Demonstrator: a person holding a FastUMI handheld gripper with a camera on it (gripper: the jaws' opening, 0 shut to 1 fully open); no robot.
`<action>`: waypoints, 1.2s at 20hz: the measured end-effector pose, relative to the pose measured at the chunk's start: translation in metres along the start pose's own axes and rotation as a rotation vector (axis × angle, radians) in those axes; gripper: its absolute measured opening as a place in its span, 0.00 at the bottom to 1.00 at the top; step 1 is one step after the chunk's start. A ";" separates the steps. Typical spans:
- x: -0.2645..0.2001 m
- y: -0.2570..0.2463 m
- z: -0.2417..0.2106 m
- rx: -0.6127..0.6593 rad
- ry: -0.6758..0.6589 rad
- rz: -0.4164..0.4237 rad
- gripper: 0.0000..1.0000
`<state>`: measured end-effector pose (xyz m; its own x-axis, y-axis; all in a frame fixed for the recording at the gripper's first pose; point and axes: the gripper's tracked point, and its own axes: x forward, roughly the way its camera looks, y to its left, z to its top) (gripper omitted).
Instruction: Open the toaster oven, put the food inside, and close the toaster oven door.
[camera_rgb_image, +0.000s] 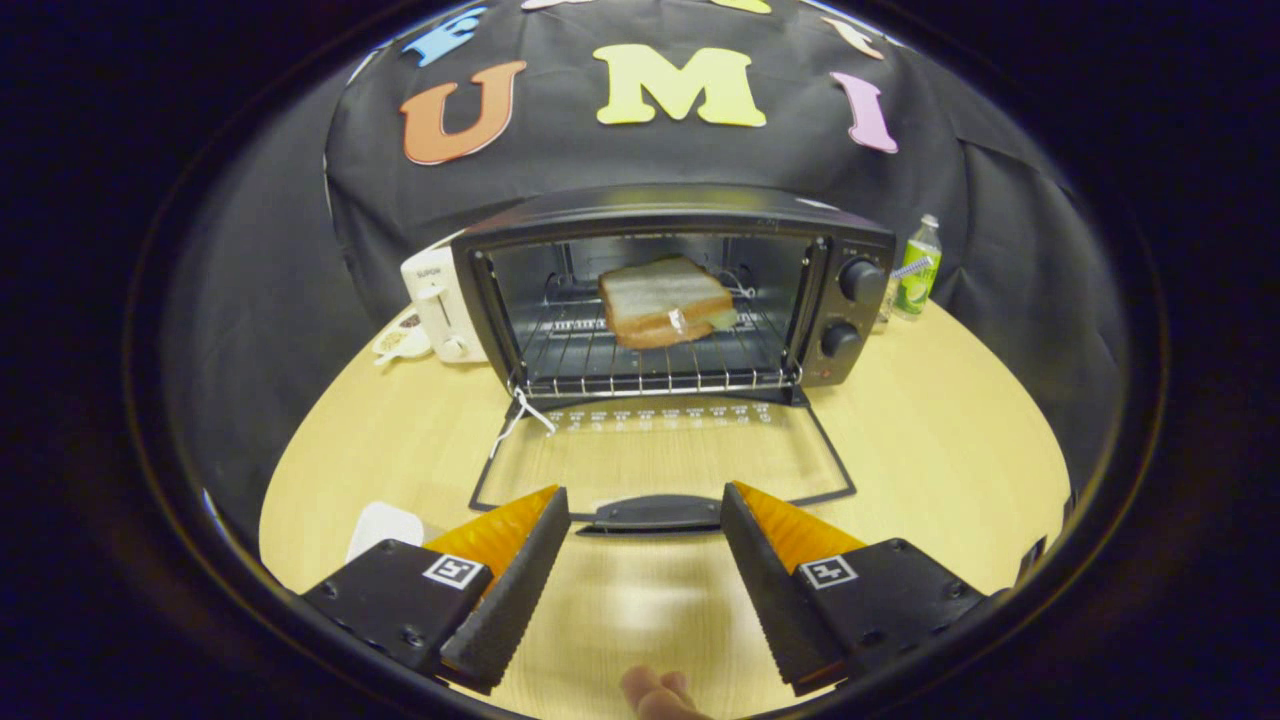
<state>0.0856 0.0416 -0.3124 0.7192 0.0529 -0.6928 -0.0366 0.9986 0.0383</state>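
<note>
The gripper (645, 510) hovers low over the wooden surface (940, 450) with its jaws spread wide apart and gripping nothing. The toaster oven (670, 290) stands beyond them, its glass door (660, 465) folded flat onto the surface, and the door's dark handle (650, 513) lies right between the jaw tips. The sandwich (665, 302) rests on the wire rack (650, 365) inside the oven, well beyond the jaws. A white toaster (440, 305) stands just left of the oven, a green bottle (918, 268) to its right.
</note>
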 end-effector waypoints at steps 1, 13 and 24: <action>0.002 0.000 -0.007 0.010 0.018 0.001 0.99; 0.028 -0.006 -0.038 0.059 0.099 -0.017 0.99; 0.020 -0.010 -0.022 0.005 0.013 -0.044 0.99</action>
<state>0.0848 0.0326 -0.3429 0.7113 0.0091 -0.7028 -0.0020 0.9999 0.0109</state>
